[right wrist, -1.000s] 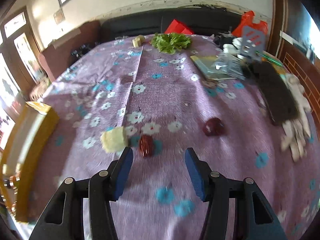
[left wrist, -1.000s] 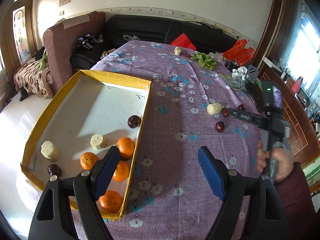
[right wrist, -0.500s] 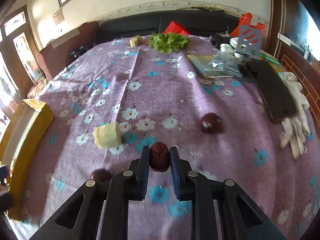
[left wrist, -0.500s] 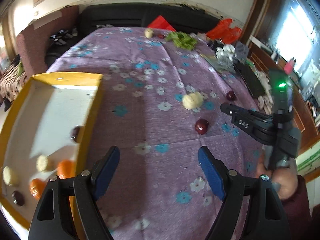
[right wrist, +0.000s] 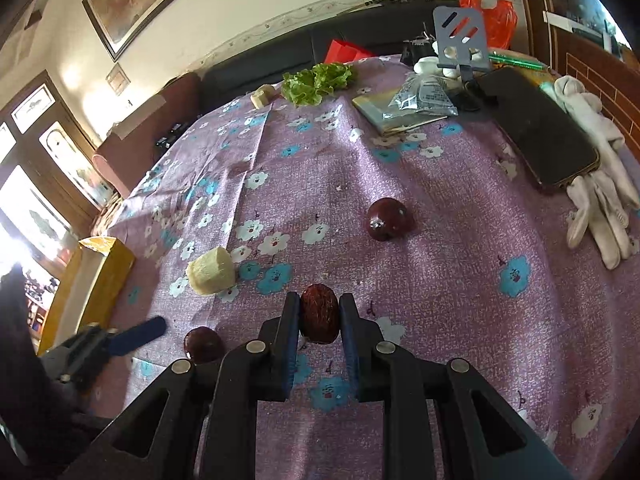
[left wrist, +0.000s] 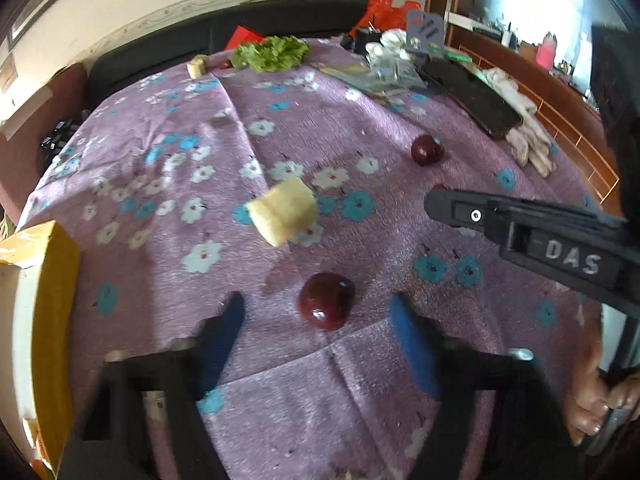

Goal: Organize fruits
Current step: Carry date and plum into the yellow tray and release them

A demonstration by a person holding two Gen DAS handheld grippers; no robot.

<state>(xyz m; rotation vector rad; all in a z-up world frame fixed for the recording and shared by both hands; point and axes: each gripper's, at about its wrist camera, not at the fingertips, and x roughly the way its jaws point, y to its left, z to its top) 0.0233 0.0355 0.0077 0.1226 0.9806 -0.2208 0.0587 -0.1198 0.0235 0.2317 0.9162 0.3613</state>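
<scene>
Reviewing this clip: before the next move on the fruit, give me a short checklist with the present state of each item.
1. Right gripper clamped on the wrinkled red date: ok, pads press both sides.
2. Left gripper lined up on the dark plum: ok, the plum lies between its pads; the jaws have just been closing but do not touch it.
3. The two grippers clear of each other: ok, a gap shows in both views.
4. Yellow-walled box reachable: ok, at the table's left edge, path over the cloth free.
5. Fruit still loose on the purple cloth: not ok, a second plum and a pale chunk remain.
6. Date lifted off the cloth: cannot tell.
</scene>
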